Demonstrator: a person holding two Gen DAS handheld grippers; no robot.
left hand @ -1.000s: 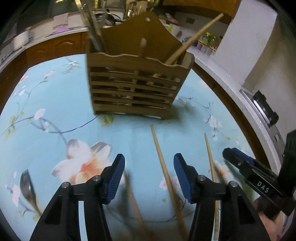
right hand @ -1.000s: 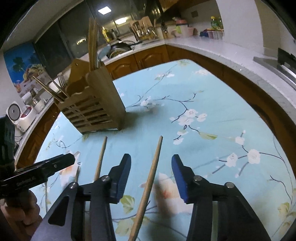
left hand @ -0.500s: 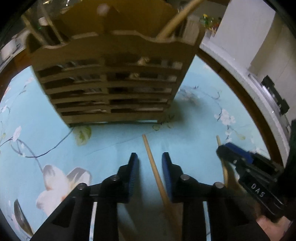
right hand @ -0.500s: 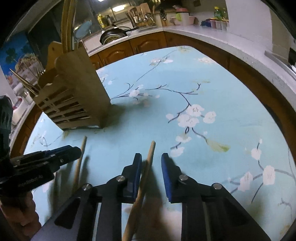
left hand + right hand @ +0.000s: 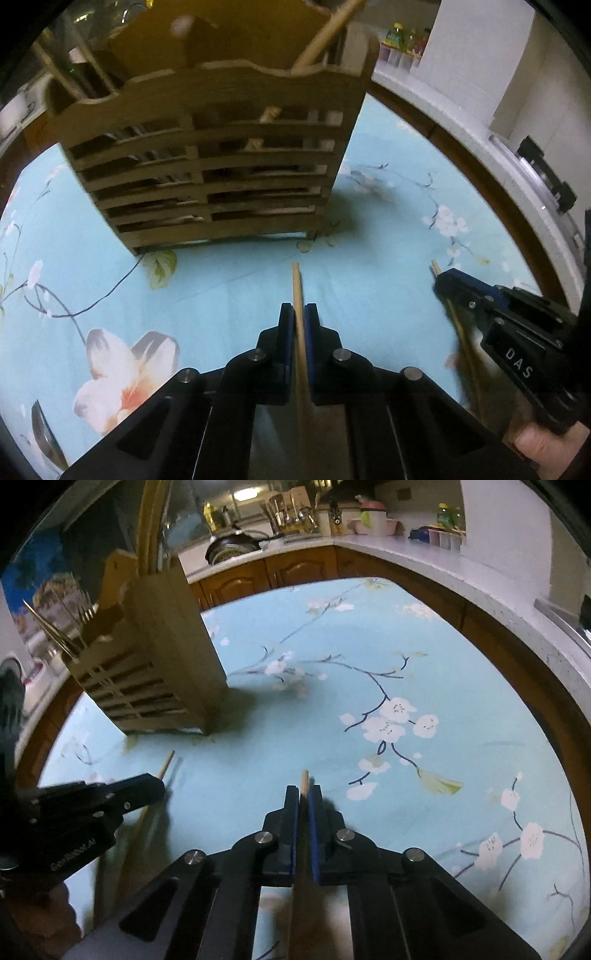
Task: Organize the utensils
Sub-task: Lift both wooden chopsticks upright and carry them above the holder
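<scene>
Chopsticks lie on the floral worktop (image 5: pixel 229 295) before the wooden utensil holder (image 5: pixel 214 162); left tool (image 5: pixel 300 314) pinches one chopstick (image 5: pixel 296 284), right tool (image 5: pixel 303 794) pinches the other chopstick (image 5: pixel 304 779). Only the left view shows a fork (image 5: pixel 46 439).

holder (image 5: pixel 207 177) top: cut off by edge | fork (image 5: pixel 44 439): cropped at rim | holder contents: unclear

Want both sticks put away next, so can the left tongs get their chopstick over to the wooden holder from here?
Probably yes. The left tongs are shut on a chopstick, and only bare tablecloth lies between it and the wooden holder straight ahead.
</scene>
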